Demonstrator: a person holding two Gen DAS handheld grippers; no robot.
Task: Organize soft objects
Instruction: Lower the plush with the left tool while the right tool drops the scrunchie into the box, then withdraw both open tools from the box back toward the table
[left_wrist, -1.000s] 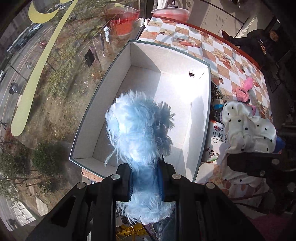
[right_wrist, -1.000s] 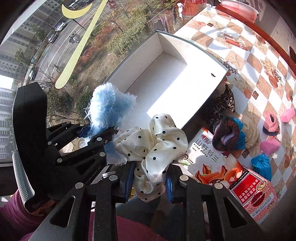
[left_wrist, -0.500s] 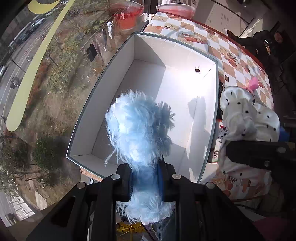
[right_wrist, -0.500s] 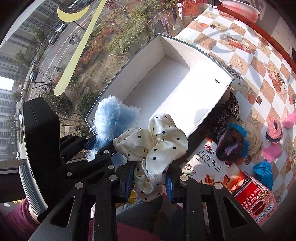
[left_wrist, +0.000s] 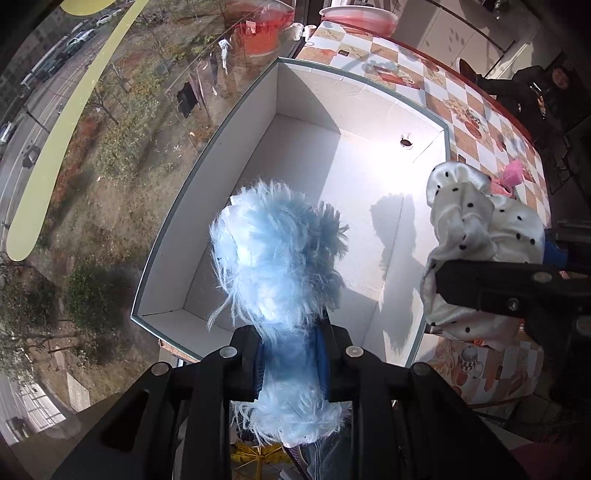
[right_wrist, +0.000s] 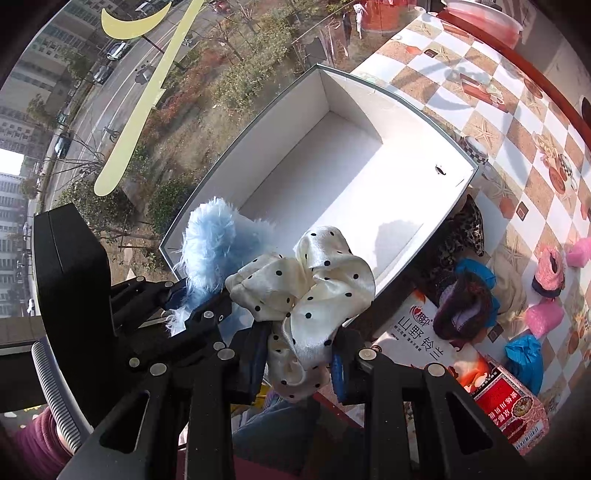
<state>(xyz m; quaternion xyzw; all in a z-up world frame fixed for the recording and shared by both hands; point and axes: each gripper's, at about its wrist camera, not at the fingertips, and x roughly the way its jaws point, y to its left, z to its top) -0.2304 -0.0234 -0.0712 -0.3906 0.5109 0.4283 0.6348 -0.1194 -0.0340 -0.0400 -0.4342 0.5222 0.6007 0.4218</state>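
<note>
1. My left gripper (left_wrist: 291, 363) is clamped tight on the blue fluffy scrunchie (left_wrist: 275, 258), and my right gripper (right_wrist: 299, 363) is pinched on the cream polka-dot scrunchie (right_wrist: 306, 291); I carry both at once so one trip fills the box.
2. The white box (left_wrist: 177, 221) sits open at the window edge of the checkered counter (right_wrist: 491, 107), nothing inside, ready to collect them.
3. More soft pieces wait by the box's right wall, beside a printed packet (right_wrist: 424, 343).
4. Against half a second ago, both scrunchies have advanced over the box's near end, their shadows falling on its floor.
</note>
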